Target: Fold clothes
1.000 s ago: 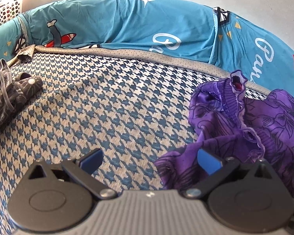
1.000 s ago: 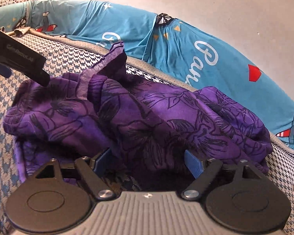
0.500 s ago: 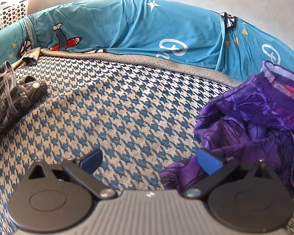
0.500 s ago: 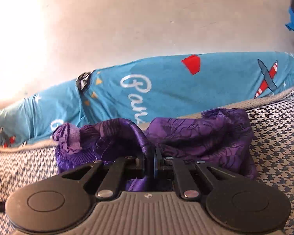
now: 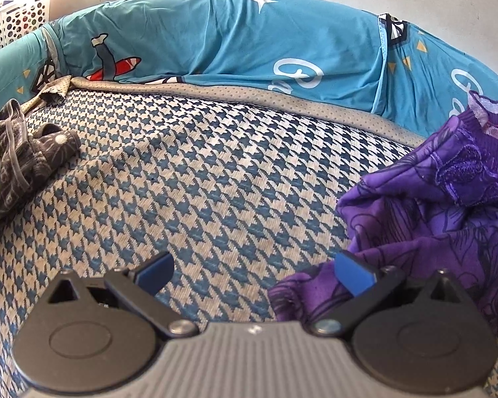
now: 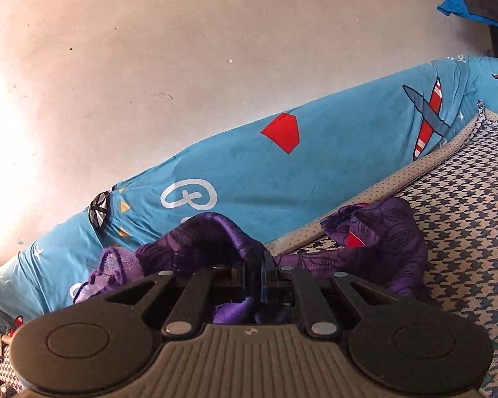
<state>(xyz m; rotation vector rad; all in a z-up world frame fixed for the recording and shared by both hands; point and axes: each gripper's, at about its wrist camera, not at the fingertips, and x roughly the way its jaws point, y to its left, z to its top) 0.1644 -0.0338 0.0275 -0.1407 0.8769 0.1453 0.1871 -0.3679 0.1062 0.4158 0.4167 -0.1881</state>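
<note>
at the far left of the left wrist view we see a white laundry basket [image 5: 16,21] with round holes, standing behind the bed. below it a dark patterned garment [image 5: 20,162] lies crumpled at the left edge of the bed cover [image 5: 215,179], which has a blue and white houndstooth pattern. along the far side of the bed lies a long teal pillow [image 5: 235,39] with white letters and a small red plane. our left gripper [image 5: 254,273] hangs over the bare cover with its jaws wide apart and nothing between them; its right blue pad [image 5: 353,275] is just beside the low edge of the purple floral garment [image 5: 441,205]. this garment is at the right side of the bed, bunched, and its upper part with the ribbed hem is raised toward the right border of the view. in the right wrist view our right gripper [image 6: 254,278] has just closed its jaws, and they are now pressed together on a fold of the purple garment, which humps up over the tips. the rest of it trails to the right, down onto the houndstooth cover near the grey dotted border [image 6: 398,182]. behind it we see the teal pillow and a pale wall [image 6: 215,49].
</note>
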